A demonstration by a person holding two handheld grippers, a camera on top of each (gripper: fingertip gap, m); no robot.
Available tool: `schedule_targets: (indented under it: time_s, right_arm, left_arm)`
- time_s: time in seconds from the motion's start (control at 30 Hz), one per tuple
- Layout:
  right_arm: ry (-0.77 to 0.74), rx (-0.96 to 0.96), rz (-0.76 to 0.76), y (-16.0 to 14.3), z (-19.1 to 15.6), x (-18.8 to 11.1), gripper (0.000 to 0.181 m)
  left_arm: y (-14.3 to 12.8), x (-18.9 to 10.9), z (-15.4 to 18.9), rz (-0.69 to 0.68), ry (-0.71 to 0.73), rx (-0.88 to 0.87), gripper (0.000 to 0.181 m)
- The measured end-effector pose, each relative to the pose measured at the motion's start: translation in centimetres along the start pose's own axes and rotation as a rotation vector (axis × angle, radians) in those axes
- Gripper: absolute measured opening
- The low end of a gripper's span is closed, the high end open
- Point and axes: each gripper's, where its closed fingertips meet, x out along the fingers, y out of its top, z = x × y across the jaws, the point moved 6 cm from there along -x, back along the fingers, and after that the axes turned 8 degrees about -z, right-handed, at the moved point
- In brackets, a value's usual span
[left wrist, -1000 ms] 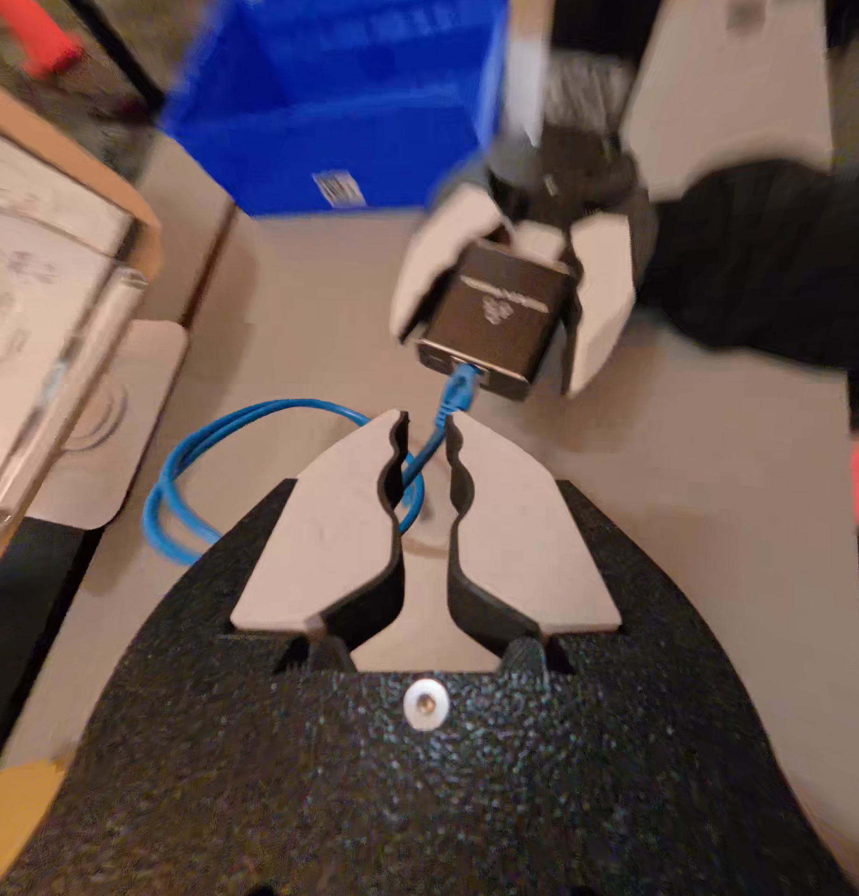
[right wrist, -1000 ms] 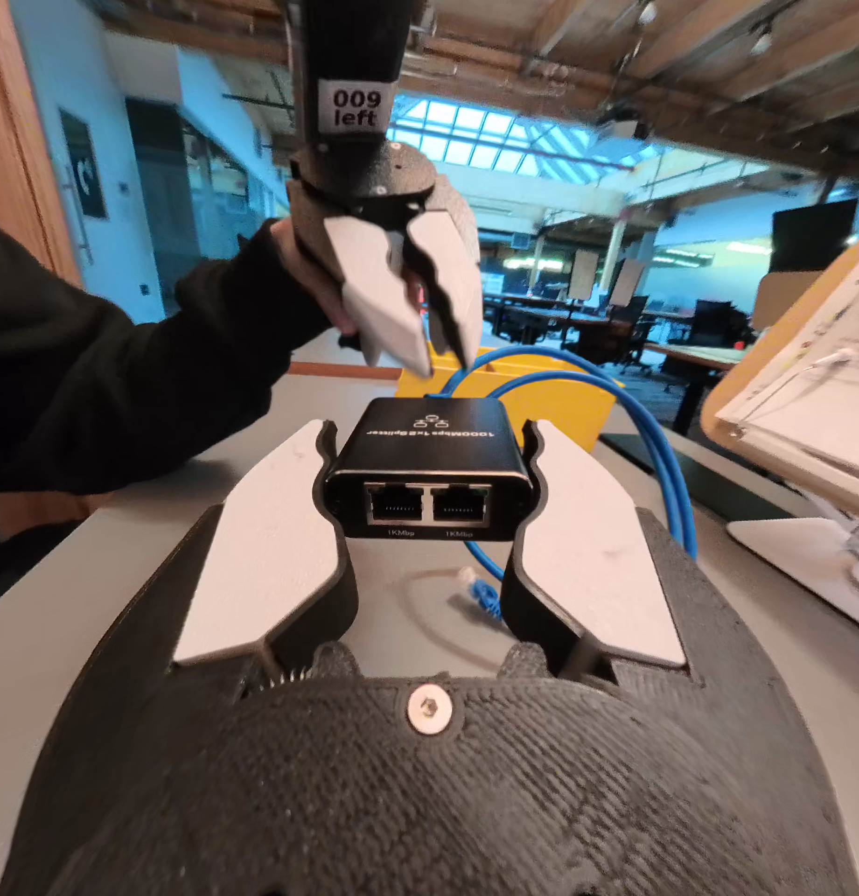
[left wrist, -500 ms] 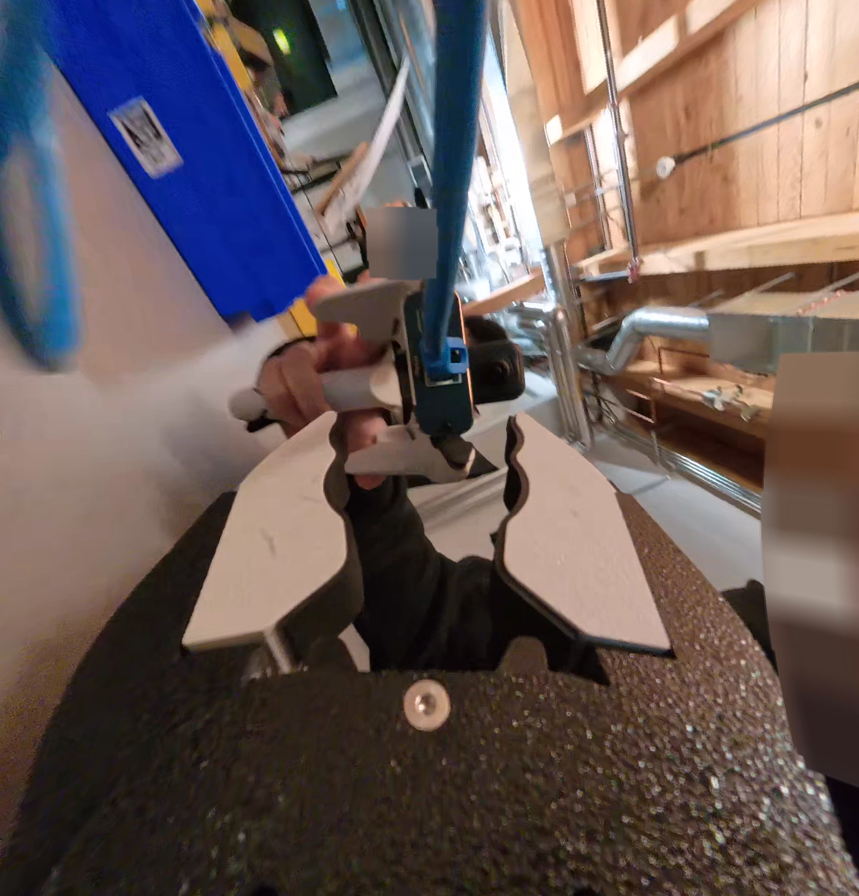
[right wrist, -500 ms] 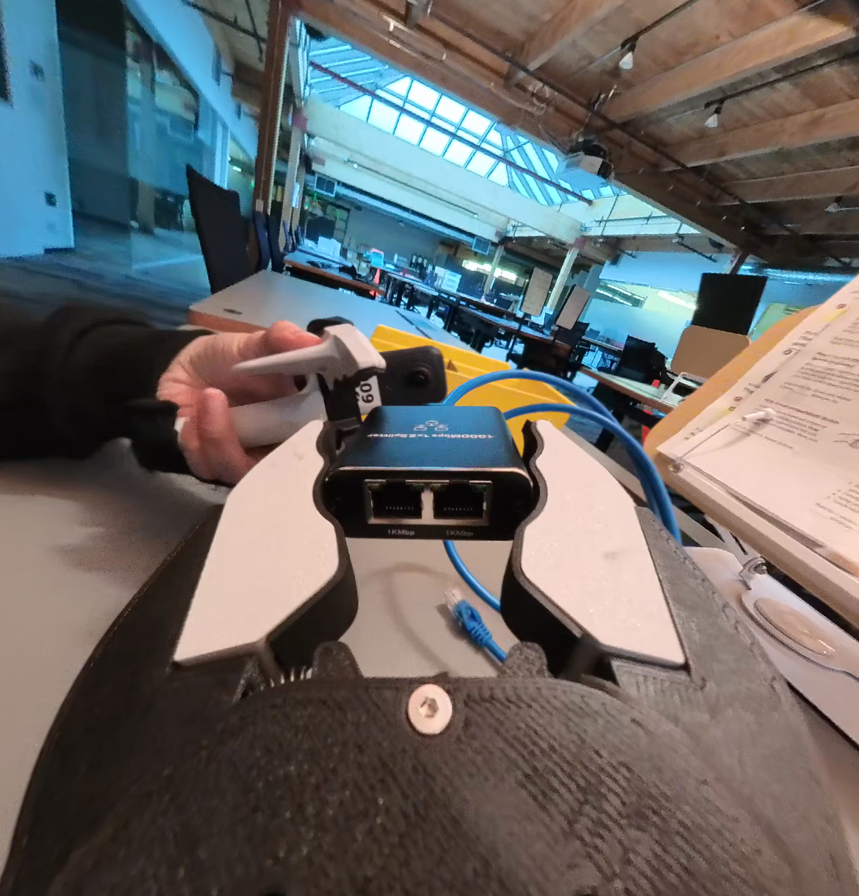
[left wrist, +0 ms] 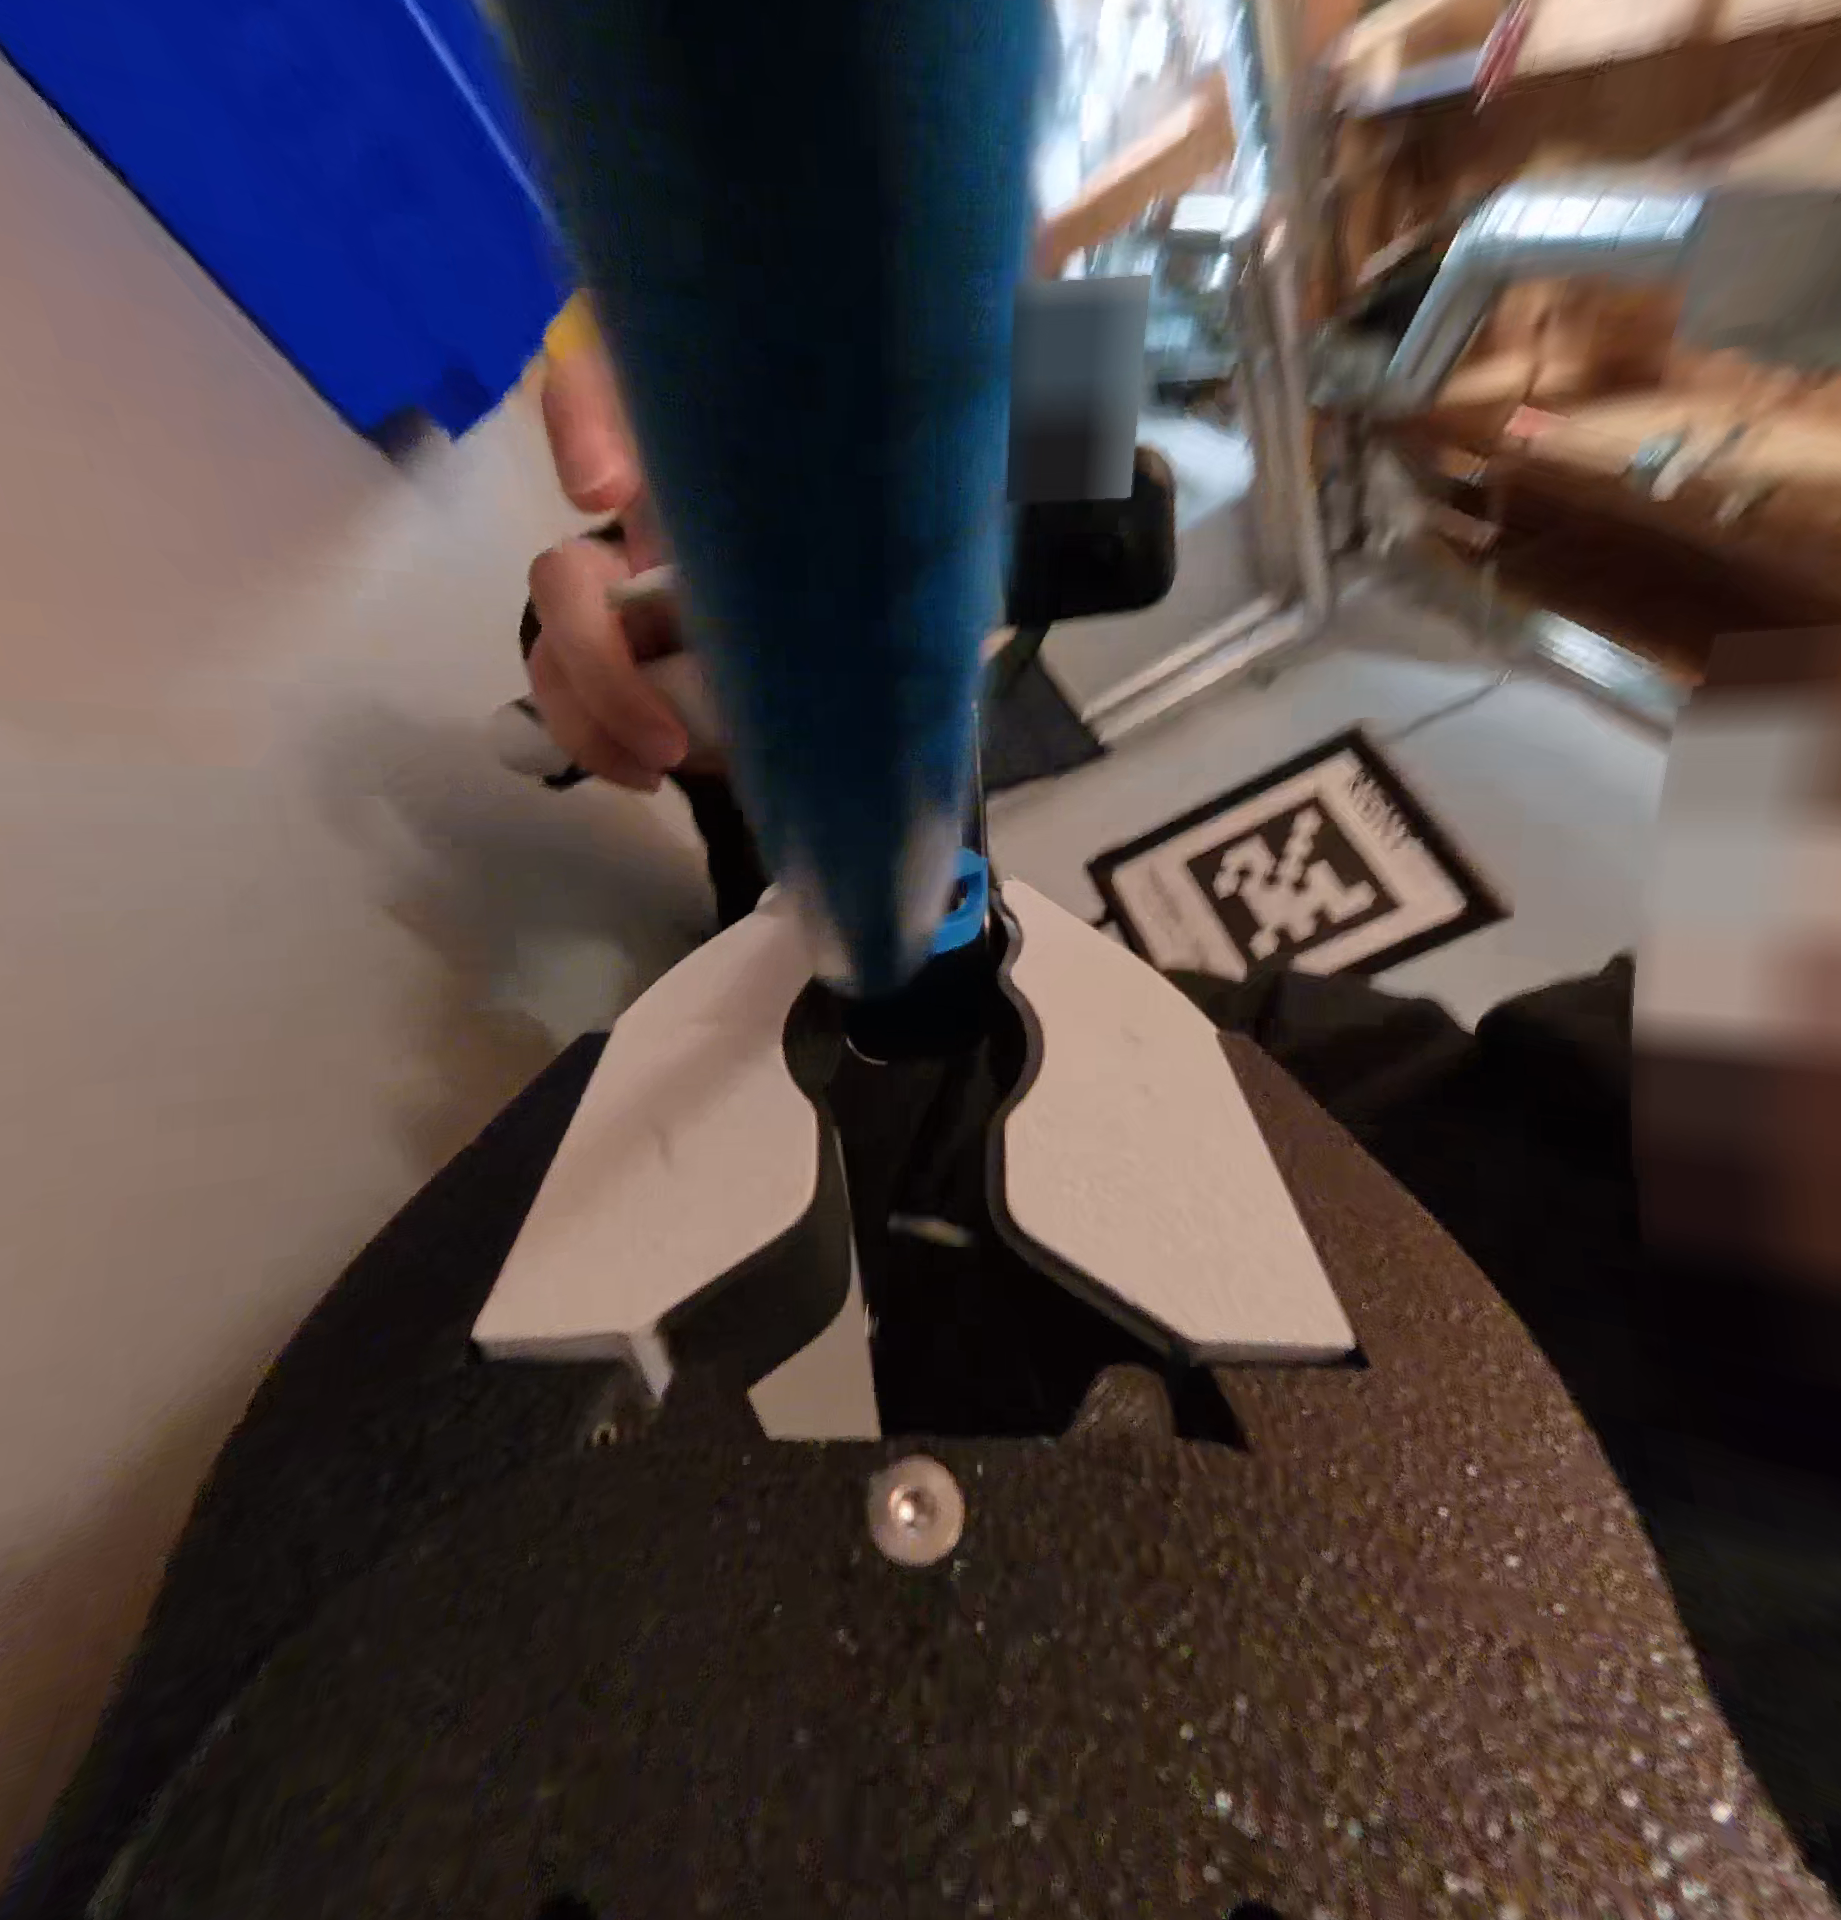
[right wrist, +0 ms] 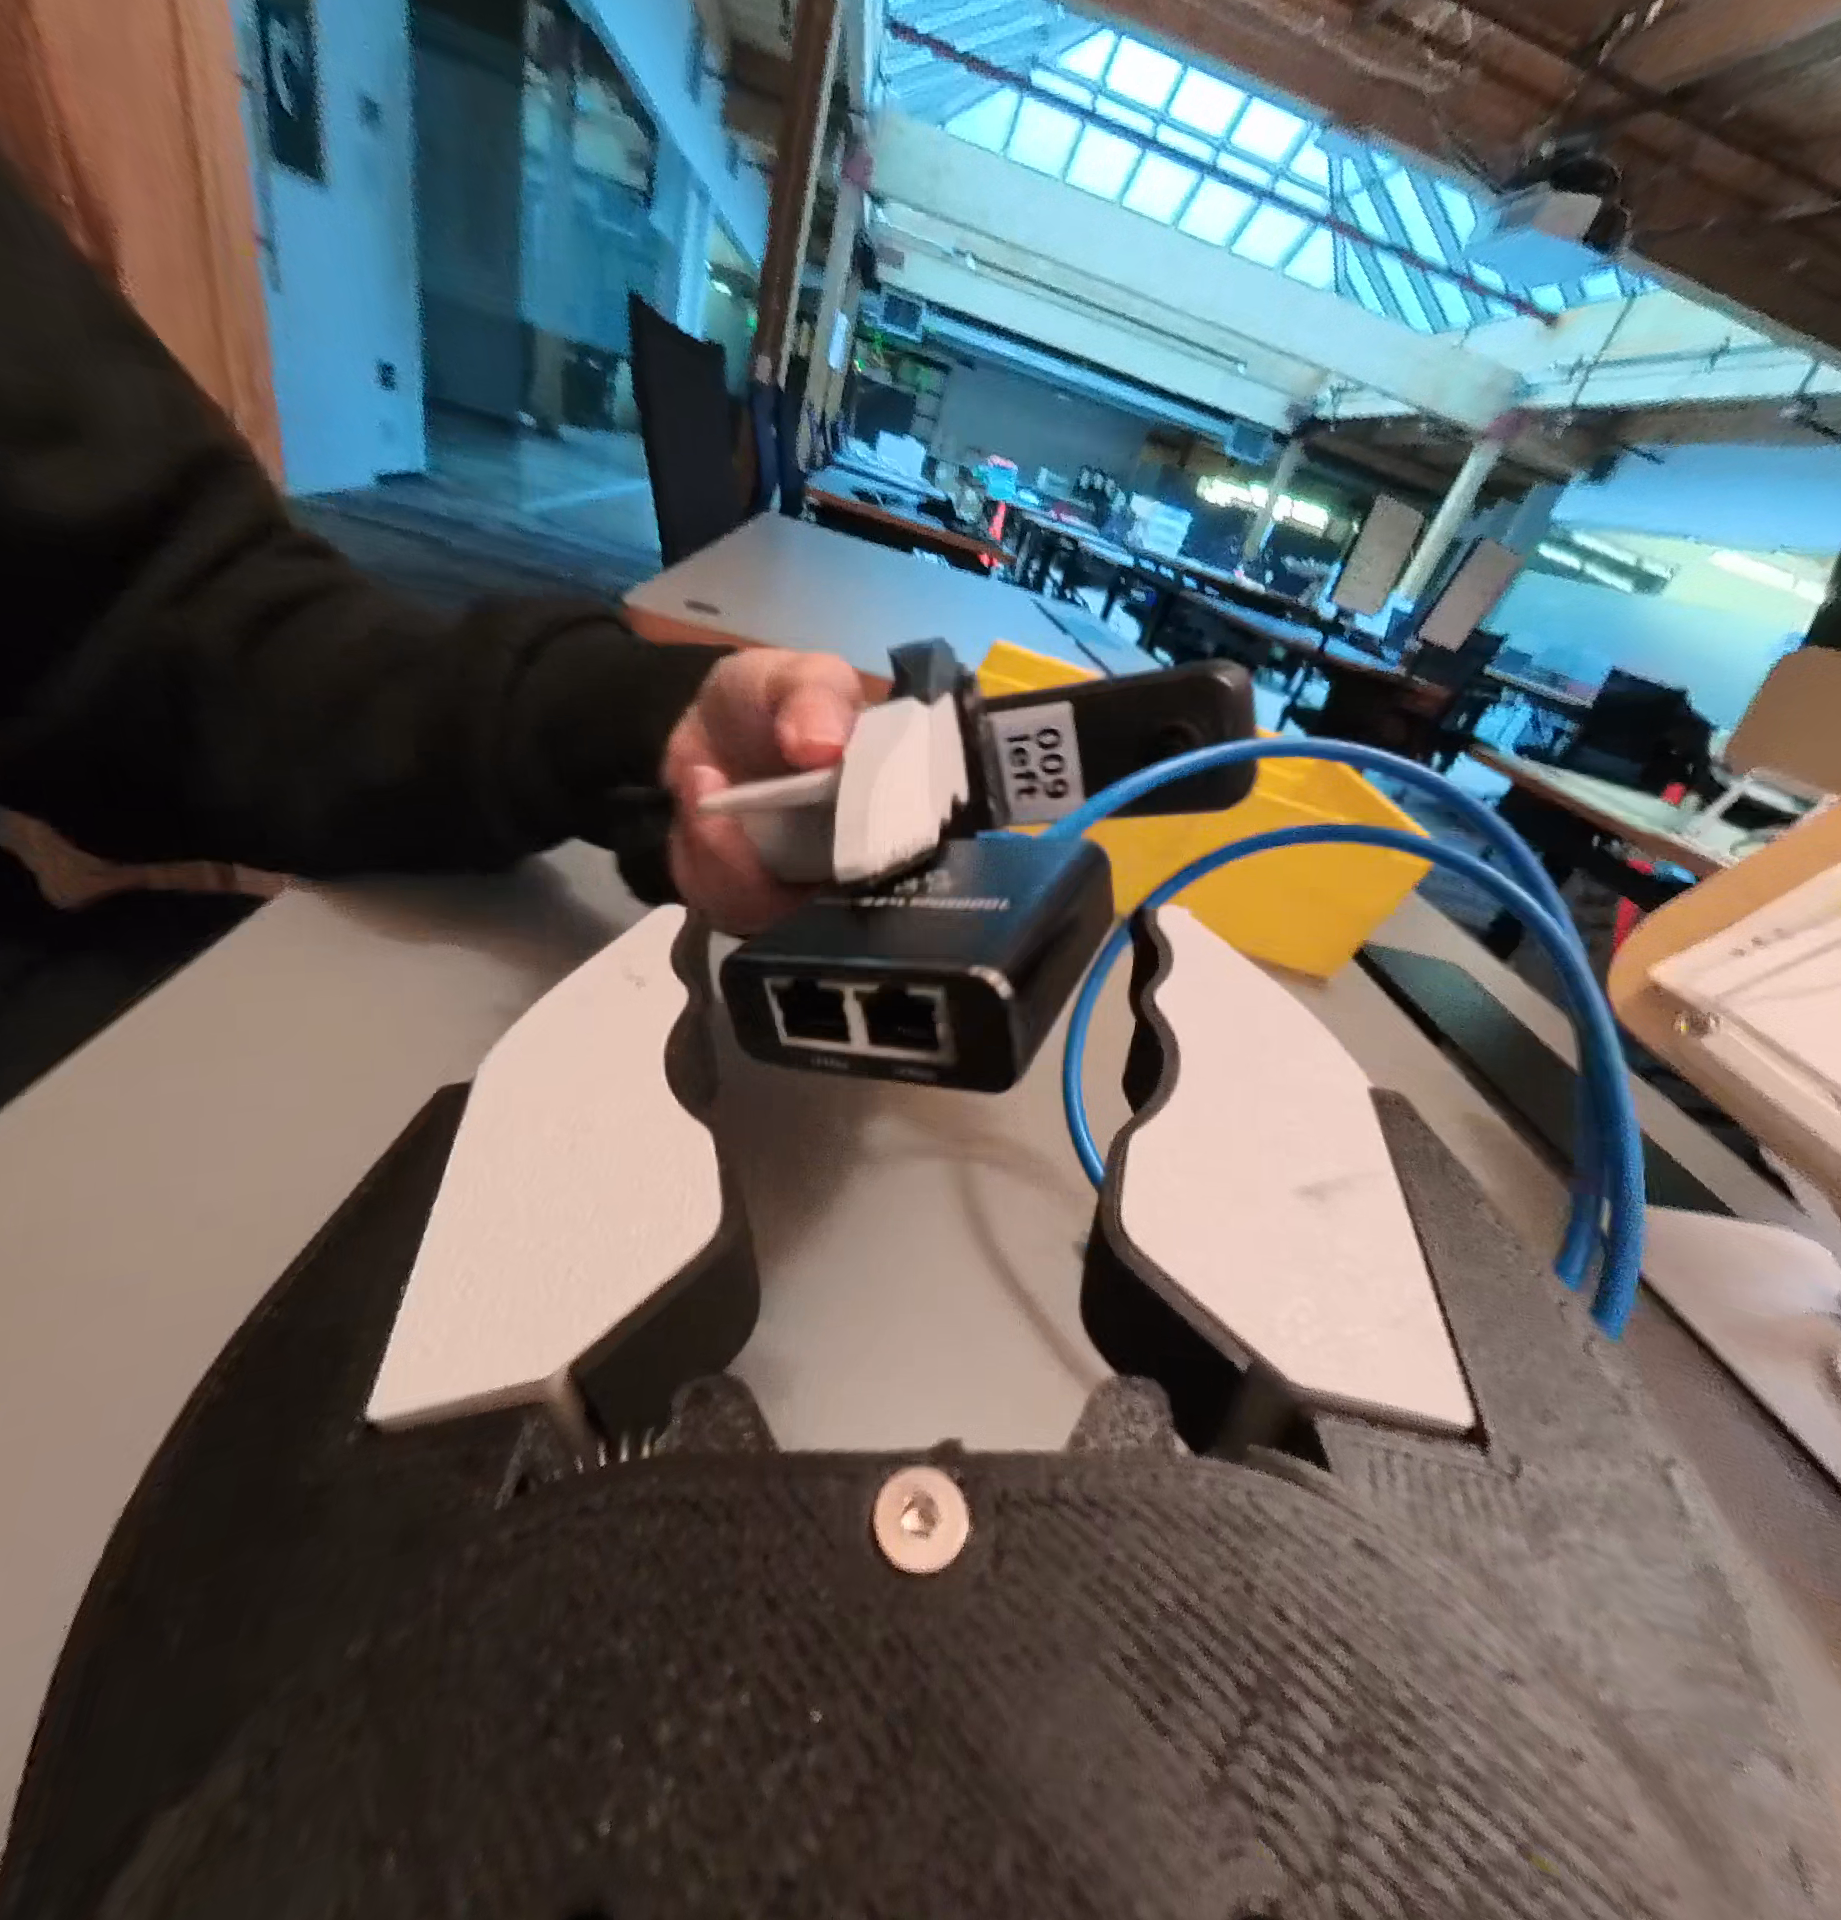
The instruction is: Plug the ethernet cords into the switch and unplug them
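Observation:
The black switch [right wrist: 916, 977] hangs tilted above the grey table, its two front ports empty and facing the right wrist camera. My right gripper [right wrist: 911, 935] is open, its white fingers [right wrist: 583, 1143] standing on both sides of the switch with a gap on the right side. My left gripper [right wrist: 885, 821], turned on its side, is clamped on the switch from behind, one finger on top. In the left wrist view my left gripper [left wrist: 895, 909] is shut on the switch seen edge-on, with a blue plug [left wrist: 957, 914] in its rear. The blue ethernet cord [right wrist: 1607, 1195] arcs away to the right.
A yellow bin [right wrist: 1280, 862] stands behind the switch. A document stand [right wrist: 1778, 987] is at the right edge. A blue bin [left wrist: 272, 187] is on the table [right wrist: 168, 1143]. The cord [left wrist: 822, 416] blurs across the left camera. A black-and-white marker [left wrist: 1300, 883] lies on the floor.
My right gripper has opened and let go of the switch. My left gripper has moved in and shut on the switch, which now sits tilted. The cord loop has swung right.

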Motion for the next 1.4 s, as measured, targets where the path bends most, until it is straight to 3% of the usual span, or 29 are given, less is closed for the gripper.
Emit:
schedule_targets:
  time_s: [0.2,0.37,0.5,0.6,0.7,0.77,0.9,1.0,1.2,1.27,1.37,1.4]
  right_arm:
    - [0.106,-0.039,-0.029,0.9,-1.9,0.8,0.082]
    - [0.2,-0.09,-0.072,0.5,-3.3,1.7,0.072]
    - [0.099,-0.138,-0.091,0.3,-2.1,2.0,0.071]
    - [-0.102,-0.108,-0.065,0.7,-0.2,2.0,0.071]
    - [-0.339,-0.073,-0.06,0.5,1.8,1.6,0.071]
    - [-0.477,-0.056,-0.042,0.5,2.7,1.3,0.071]
    - [-0.646,-0.12,-0.077,0.2,3.0,1.8,0.07]
    - [-0.674,-0.131,-0.065,0.2,2.8,2.3,0.07]
    - [-0.496,-0.212,-0.141,-1.1,2.4,2.0,0.071]
    - [-0.424,-0.285,-0.177,-0.4,1.6,1.9,0.091]
    - [-0.359,-0.447,-0.224,2.3,-0.1,1.5,0.098]
    - [-0.348,-0.487,-0.225,3.1,-0.5,1.2,0.093]
  left_arm:
    - [-1.2,0.0,1.4,-0.374,0.0,0.017,0.025]
    - [-1.8,0.1,1.6,-0.522,-0.019,-0.002,0.025]
    - [-0.3,-0.9,1.2,-0.372,0.008,0.005,0.025]
    - [2.1,-2.2,1.0,-0.053,0.034,0.059,0.025]
    - [3.0,-2.9,0.3,0.19,0.211,0.132,0.051]
    - [2.6,-2.3,0.2,0.289,0.281,0.168,0.054]
    - [2.7,-0.7,-0.1,0.405,0.172,0.117,0.049]
    - [3.0,-0.6,-0.8,0.421,0.059,0.07,0.028]
    - [2.9,-2.4,-1.9,0.309,0.064,0.053,0.025]
    - [2.8,-3.7,-2.1,0.224,0.093,0.042,0.025]
    - [2.2,-5.2,-2.4,0.061,0.146,0.029,0.025]
    - [2.0,-5.5,-2.4,0.007,0.156,0.031,0.025]
